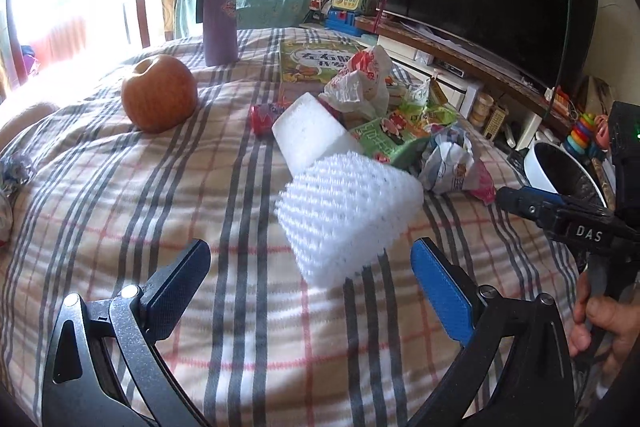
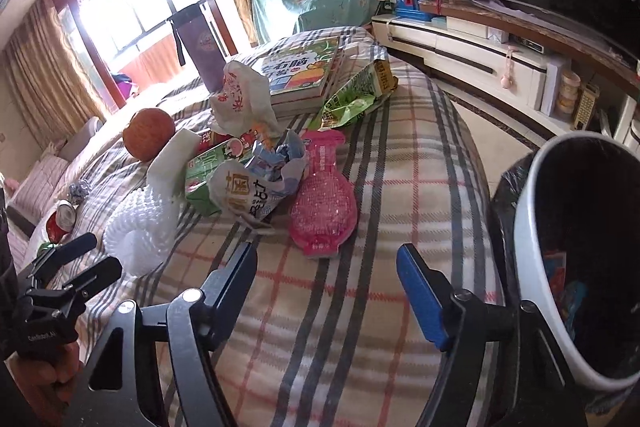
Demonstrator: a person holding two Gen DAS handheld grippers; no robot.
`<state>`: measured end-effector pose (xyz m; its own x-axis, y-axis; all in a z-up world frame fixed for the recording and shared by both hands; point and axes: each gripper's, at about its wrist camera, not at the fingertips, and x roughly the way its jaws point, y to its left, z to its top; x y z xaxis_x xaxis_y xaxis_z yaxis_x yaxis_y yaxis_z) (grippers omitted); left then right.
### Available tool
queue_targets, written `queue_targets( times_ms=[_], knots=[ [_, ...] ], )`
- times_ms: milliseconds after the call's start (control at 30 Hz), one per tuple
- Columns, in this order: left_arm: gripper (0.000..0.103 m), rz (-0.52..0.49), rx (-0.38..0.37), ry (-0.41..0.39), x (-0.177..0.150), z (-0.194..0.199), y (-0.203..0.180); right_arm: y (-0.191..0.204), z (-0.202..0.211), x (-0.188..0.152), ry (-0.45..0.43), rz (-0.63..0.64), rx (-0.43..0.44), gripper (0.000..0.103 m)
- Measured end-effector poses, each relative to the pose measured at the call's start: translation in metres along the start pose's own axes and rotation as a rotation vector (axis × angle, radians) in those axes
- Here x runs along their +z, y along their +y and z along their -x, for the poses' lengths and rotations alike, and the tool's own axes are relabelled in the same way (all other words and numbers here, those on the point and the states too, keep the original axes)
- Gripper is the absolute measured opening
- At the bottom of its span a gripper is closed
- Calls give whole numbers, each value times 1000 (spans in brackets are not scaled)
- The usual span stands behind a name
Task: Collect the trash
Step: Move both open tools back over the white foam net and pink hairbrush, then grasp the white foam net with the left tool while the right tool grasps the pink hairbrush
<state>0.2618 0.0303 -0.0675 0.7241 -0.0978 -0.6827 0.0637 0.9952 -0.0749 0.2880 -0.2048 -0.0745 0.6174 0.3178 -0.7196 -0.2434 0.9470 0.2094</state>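
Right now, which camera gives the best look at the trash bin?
The right wrist view: the bin fills its right side, open mouth and dark liner visible. The left wrist view catches only part of its rim at the right edge.

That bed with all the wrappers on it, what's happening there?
A person holds tongs in each hand, clearing trash off the plaid bed. Both are open and empty. The left tongs face a white foam net sleeve; the right tongs point at a pink packet and crumpled wrappers. A white bin stands beside the bed.
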Motion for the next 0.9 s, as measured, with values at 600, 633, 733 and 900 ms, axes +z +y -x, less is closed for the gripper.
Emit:
queue_targets(
  times_ms=[600,633,733,900],
  knots=[
    [31,14,-216,116,0,-28,-11,-2,-12,2,48,34,-20,47],
    [30,12,-223,106,-2,-24,-13,-3,-2,-4,32,24,-14,47],
    [26,0,-226,74,-11,-7,-23,-5,24,-22,-15,-3,-1,47],
    [26,-17,-261,81,-26,22,-47,-11,67,-45,-41,-48,9,47]
  ],
)
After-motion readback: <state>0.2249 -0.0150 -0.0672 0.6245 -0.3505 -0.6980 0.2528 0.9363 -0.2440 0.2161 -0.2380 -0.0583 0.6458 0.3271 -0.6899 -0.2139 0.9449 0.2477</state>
